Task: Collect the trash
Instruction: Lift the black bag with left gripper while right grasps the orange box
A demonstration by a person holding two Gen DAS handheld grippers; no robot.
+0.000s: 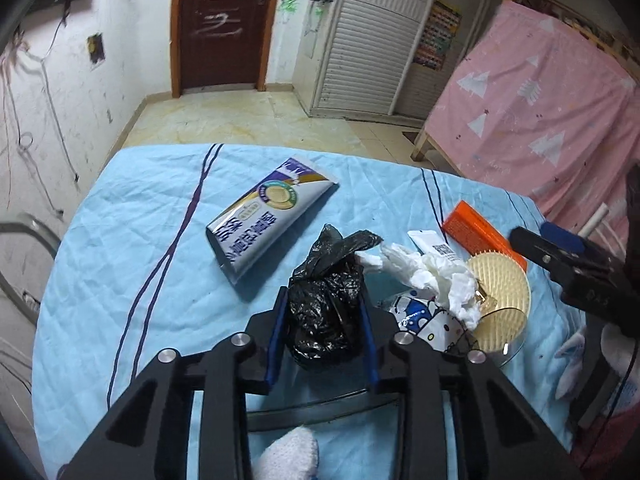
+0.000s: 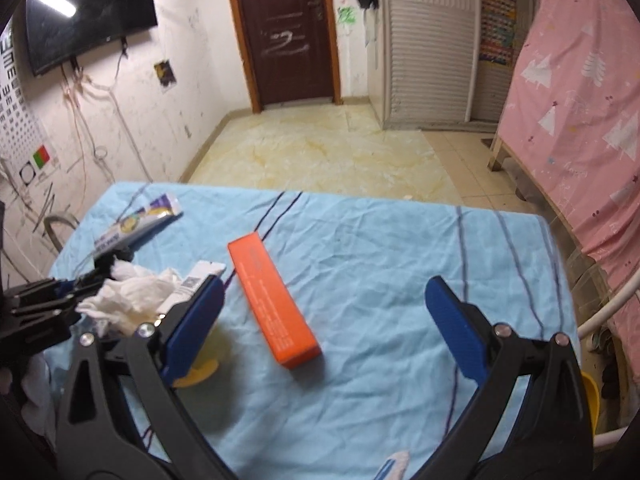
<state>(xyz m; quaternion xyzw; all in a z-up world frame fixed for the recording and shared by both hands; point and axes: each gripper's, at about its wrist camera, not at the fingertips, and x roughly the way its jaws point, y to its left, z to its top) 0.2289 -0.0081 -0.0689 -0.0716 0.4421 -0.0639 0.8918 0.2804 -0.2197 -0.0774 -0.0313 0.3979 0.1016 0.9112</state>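
My left gripper (image 1: 323, 300) is shut on a crumpled black plastic bag (image 1: 326, 312) and holds it over the light blue tablecloth (image 1: 140, 240). Beside it to the right lie crumpled white tissue (image 1: 436, 276), a small white tube (image 1: 434, 245), a cartoon-printed wrapper (image 1: 424, 320) and a round yellow brush-like disc (image 1: 500, 300). A flattened milk carton (image 1: 268, 220) lies further back. An orange box (image 2: 272, 304) lies between the open fingers of my right gripper (image 2: 324, 300), which hovers above it. The tissue (image 2: 128, 300) and the carton (image 2: 136, 228) also show in the right wrist view.
The table's far edge drops to a tiled floor (image 2: 320, 152). A pink curtained bed frame (image 2: 580, 120) stands on the right, a wardrobe (image 2: 428, 40) and a dark door (image 2: 288, 28) at the back. A chair back (image 1: 24, 264) is at the left.
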